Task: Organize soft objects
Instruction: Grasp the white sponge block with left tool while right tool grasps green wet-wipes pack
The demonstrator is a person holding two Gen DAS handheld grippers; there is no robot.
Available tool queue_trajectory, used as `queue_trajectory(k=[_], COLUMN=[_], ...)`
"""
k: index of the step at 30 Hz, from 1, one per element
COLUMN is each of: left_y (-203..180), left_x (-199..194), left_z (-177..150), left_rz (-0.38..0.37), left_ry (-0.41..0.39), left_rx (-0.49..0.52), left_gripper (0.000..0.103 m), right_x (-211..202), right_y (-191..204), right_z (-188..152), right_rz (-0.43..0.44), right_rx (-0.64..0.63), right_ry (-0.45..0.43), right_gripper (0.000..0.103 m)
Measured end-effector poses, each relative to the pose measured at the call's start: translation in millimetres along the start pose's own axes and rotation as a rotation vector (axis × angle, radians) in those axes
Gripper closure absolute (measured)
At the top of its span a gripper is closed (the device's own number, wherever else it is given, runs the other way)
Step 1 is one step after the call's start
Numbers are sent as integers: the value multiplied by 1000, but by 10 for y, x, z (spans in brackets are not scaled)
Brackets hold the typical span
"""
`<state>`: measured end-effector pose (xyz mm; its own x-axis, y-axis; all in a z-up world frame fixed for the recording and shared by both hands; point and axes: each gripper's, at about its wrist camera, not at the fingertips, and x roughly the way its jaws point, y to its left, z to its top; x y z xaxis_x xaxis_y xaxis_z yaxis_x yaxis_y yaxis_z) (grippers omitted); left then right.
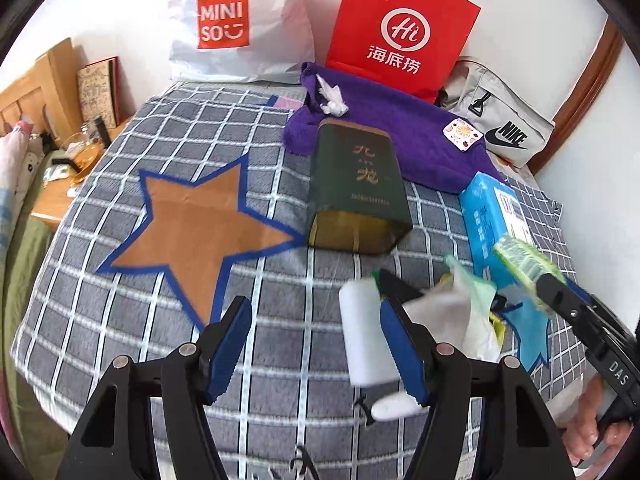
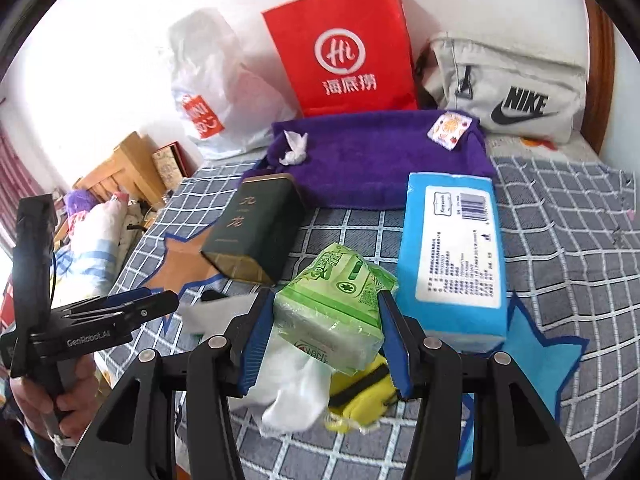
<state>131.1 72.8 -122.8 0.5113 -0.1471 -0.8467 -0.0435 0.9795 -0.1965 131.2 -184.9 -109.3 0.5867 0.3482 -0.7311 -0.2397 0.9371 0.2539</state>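
In the right wrist view my right gripper is shut on a green tissue pack, both pads pressing its sides, a little above the checked bed cover. Under it lie a white crumpled plastic bag and a yellow pouch. From the left wrist view the same green pack shows blurred at the right gripper. My left gripper stands open; a white foam block sits between its fingers, against the right finger only. A purple towel lies further back.
A dark green tin and a blue tissue pack lie ahead. An orange star patch and a blue star patch mark the cover. A red paper bag, a white plastic bag and a grey Nike bag line the wall.
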Motion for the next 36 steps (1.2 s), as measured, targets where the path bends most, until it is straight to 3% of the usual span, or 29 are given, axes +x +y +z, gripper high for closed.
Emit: queue_trajectory(k=[7,13,23,30,31,34,36], left_y=[-41,-174,-404,-465,-466,-447,-430], left_x=[-2,131,348,472,479,471,442], left_z=[-349,-547,-549,-519,-515,-517,-523], left_rz=[40,19,7,-77,-88,-167,-175], left_ry=[7,26,32,20,16,14,0], left_rx=[1,50,172,199,200,195,191], left_gripper=[38,38,38,38,39,61,62], right_x=[-333,-443,-220,-109,-92,-36,-22], right_y=[-148,-422,-744,-874,-890,-888,-864], right_z=[-365,-731,-1085,-1111,-1107,-1097,-1092], right_rz=[-10,-62,-94,-107,-113,-134,-146], right_rx=[-39,-43,-4,45,55,64,54], right_ry=[-18,-10,23,62,60,59,63], right_gripper=[52,52,51,43,43,43,45])
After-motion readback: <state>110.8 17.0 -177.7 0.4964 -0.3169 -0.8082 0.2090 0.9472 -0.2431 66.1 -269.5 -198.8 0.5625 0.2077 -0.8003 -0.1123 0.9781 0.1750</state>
